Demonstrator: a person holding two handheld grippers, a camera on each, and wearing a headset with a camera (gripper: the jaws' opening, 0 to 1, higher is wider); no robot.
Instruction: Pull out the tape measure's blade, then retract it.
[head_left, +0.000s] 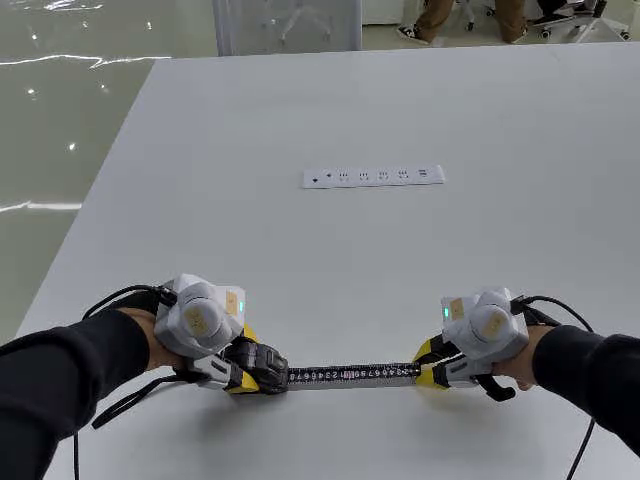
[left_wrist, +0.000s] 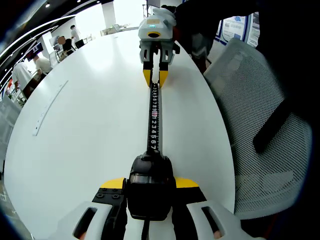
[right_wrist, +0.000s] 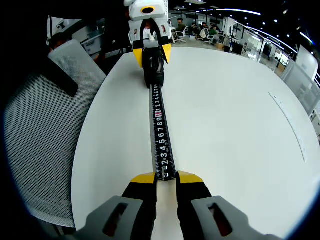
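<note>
Black tape measure case (head_left: 262, 364) pinched in left claw (head_left: 250, 373), resting on white desk (head_left: 400, 260), blade (head_left: 350, 375) extended rightward along desk edge — tip pinched in right claw (head_left: 428, 364), power strip (head_left: 373, 176) well apart, farther up desk.

Black, chunky case (head_left: 262, 366) was clamped between the left gripper (head_left: 250, 362)'s yellow-tipped jaws, near the white table (head_left: 400, 110)'s front edge. The blade (head_left: 352, 375) was out: dark, with white numerals and one red mark, running straight and flat across to the right gripper (head_left: 424, 364), its tip pinched there.
</note>
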